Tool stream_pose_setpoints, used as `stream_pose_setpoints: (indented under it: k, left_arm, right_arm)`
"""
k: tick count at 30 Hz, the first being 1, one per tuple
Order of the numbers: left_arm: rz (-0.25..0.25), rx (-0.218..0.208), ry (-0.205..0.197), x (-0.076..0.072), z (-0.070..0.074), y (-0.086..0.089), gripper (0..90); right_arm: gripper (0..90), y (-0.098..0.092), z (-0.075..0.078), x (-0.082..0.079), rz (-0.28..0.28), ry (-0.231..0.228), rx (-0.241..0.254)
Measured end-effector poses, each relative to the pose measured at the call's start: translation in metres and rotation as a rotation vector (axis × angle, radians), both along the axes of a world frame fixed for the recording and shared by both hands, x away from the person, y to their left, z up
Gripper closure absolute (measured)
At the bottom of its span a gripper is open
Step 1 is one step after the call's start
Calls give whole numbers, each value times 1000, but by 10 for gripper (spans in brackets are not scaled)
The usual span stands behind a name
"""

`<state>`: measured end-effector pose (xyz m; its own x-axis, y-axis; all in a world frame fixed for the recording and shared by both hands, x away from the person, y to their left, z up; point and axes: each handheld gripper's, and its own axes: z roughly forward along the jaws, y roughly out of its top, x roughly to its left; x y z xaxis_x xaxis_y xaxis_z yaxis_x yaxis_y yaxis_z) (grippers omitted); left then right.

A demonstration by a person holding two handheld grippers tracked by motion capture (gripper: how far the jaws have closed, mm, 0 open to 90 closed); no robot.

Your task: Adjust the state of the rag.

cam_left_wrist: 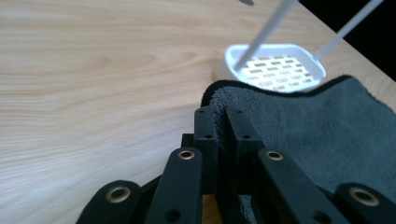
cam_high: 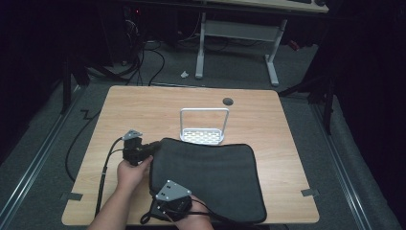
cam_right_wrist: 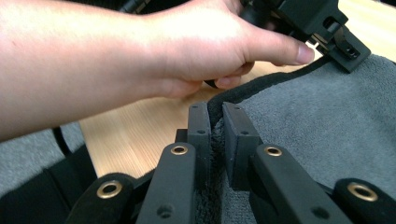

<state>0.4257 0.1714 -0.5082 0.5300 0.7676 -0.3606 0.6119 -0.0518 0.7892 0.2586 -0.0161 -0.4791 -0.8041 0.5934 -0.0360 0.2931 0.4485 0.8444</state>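
A dark grey towel (cam_high: 206, 177) lies flat on the near half of the wooden table (cam_high: 143, 110). My left gripper (cam_high: 154, 146) is shut on the towel's far left corner; in the left gripper view the jaws (cam_left_wrist: 222, 114) pinch the hemmed edge of the towel (cam_left_wrist: 327, 126). My right gripper (cam_high: 162, 188) is shut on the towel's left edge nearer the person, with the cloth (cam_right_wrist: 327, 116) squeezed between its jaws (cam_right_wrist: 215, 109). Farther off, the right gripper view has the person's left hand (cam_right_wrist: 187, 46) and the left gripper (cam_right_wrist: 345, 49) at the corner.
A white perforated tray with a wire hoop handle (cam_high: 203, 136) stands just beyond the towel's far edge, close to the left gripper (cam_left_wrist: 275, 70). A round cable hole (cam_high: 228, 101) sits near the table's back edge. Cables (cam_high: 81, 139) trail off the left side.
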Motion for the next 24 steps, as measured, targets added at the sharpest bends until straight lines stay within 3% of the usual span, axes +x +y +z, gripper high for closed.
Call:
stream_pose_setpoints:
  k: [4, 10, 14, 18, 24]
  left_arm:
    - [33, -6, -22, -4, 13, 25, 841]
    - [66, 32, -44, -13, 37, 61, 841]
    - [79, 45, -51, -16, 45, 73, 841]
    - [72, 26, -47, -14, 46, 63, 841]
    - [39, 46, -37, -7, 48, 8, 841]
  right_arm:
    - [829, 21, 10, 1, 36, -12, 27]
    - [829, 49, 21, 0, 99, -39, 52]
    - [829, 61, 26, 0, 121, -55, 67]
    - [829, 54, 29, -1, 105, -66, 66]
    - [827, 10, 31, -5, 41, -86, 49]
